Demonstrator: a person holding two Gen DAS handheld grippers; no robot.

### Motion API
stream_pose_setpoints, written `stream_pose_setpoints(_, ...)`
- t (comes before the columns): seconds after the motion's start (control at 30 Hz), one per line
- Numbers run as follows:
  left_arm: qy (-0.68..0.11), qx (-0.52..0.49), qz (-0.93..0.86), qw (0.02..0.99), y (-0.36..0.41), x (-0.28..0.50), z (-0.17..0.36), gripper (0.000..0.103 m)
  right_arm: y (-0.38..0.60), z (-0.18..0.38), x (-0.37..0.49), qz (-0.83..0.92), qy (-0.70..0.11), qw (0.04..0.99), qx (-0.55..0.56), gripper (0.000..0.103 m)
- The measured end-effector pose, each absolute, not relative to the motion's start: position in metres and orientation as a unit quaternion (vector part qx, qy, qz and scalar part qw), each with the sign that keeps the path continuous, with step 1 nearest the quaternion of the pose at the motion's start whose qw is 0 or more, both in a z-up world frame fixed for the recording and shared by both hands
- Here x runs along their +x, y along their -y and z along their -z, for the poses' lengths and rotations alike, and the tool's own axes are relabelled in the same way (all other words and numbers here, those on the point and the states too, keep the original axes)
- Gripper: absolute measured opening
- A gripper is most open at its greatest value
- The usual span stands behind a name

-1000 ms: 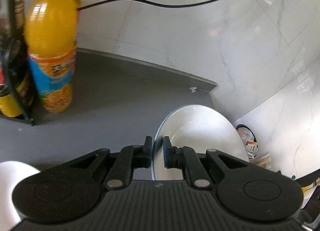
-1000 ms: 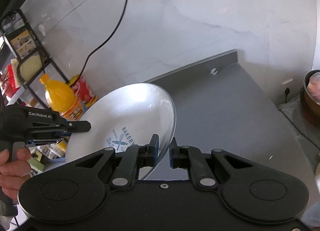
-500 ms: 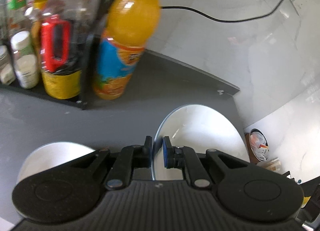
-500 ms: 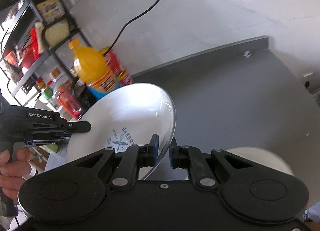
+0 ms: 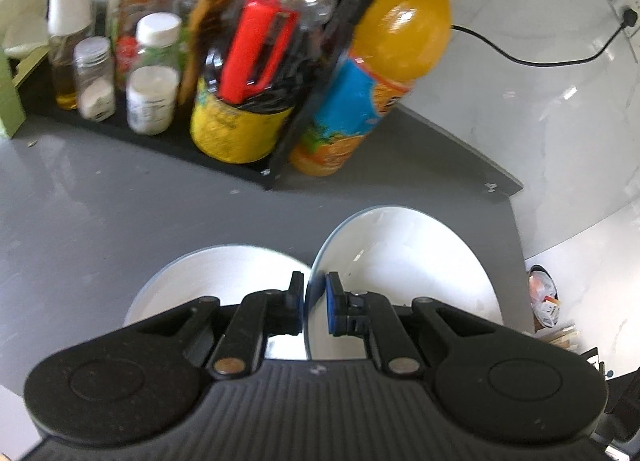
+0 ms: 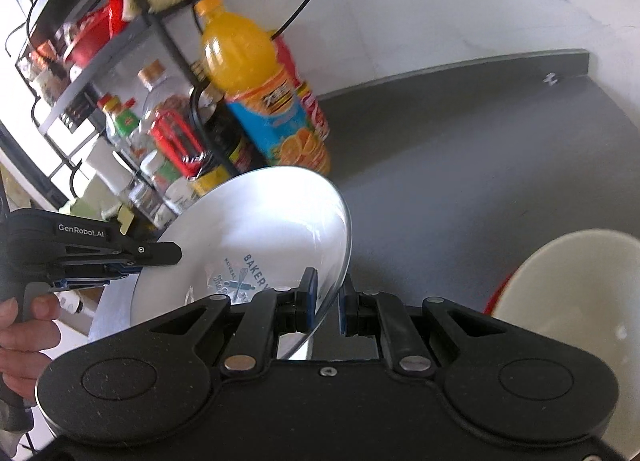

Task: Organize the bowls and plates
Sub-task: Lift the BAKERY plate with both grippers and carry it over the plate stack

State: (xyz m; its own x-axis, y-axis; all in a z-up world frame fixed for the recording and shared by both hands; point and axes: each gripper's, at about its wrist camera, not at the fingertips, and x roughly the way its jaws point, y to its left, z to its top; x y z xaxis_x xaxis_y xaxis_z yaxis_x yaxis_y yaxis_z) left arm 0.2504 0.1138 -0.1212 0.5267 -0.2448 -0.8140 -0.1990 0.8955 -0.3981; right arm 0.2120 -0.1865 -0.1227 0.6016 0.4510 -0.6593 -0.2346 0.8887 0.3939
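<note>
Both the left gripper (image 5: 314, 303) and the right gripper (image 6: 326, 303) have their fingers clamped on opposite rims of the white plate (image 6: 256, 245), lower centre of the frame. Glazed, rigid, likely slippery and breakable; rim grips suit it.

Left gripper (image 5: 314, 303): jaws nearly closed, blue pads clamped on a plate (image 5: 404, 281) rim; held level over the counter; also seen from the side in the right wrist view.
Right gripper (image 6: 326, 303): jaws narrowed, pads pressed on the opposite rim of the same tilted plate.
Hand (image 6: 18, 341): wrapped around the left gripper's handle, fingers curled.
</note>
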Motion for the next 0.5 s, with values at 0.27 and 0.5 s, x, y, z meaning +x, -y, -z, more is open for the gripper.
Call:
stream_pose_setpoints(0.27, -0.503, -0.229, -0.002, 0.834, -0.141, 0.234, 0.141, 0.009, 0.159, 0.139, 0.202, -0.2, -0.423, 0.874, 0.129, 0.01)
stream_pose_setpoints(0.5, -0.514, -0.234, -0.011, 0.826, -0.156, 0.225, 0.157, 0.009, 0.143, 0.15, 0.197, -0.202, -0.436, 0.869, 0.119, 0.011)
